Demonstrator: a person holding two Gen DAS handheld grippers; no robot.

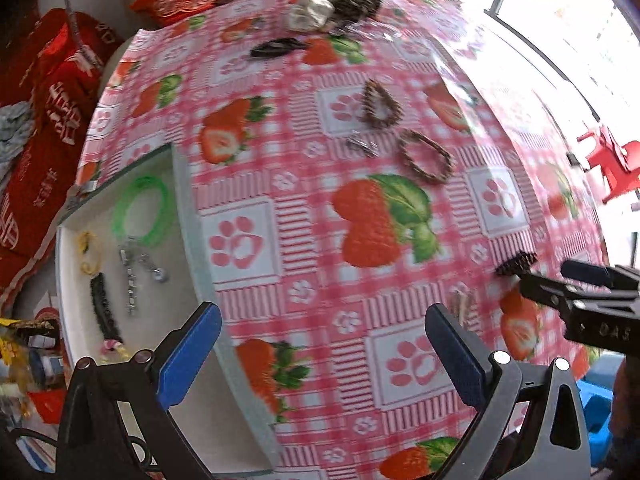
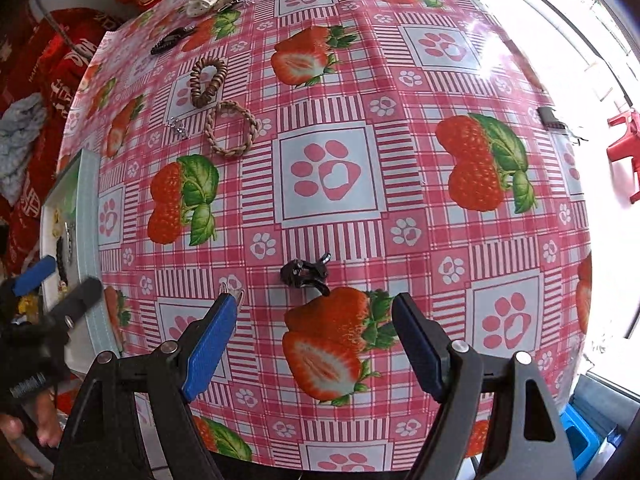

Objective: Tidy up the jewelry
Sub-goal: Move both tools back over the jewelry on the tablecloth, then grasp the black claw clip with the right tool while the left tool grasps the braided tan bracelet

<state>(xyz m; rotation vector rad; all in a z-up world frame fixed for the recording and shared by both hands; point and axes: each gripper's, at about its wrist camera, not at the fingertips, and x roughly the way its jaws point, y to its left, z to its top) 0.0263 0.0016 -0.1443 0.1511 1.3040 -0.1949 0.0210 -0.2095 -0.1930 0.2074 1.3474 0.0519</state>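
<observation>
Bright daylight from right window (image 2: 580, 12), overexposed; tablecloth (image 2: 472, 24) glare; fisheye bending, slight blur.

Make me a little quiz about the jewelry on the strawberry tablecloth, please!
1. True or false: the green plastic bangle lies inside the shallow white tray.
2. How many brown braided or beaded bracelets lie on the cloth? A) one B) two C) four
3. What small dark thing lies just ahead of the right gripper, whose jaws are open and empty?

Key:
1. True.
2. B: the brown beaded bracelet and the tan braided bracelet.
3. A small black hair claw clip.
</observation>
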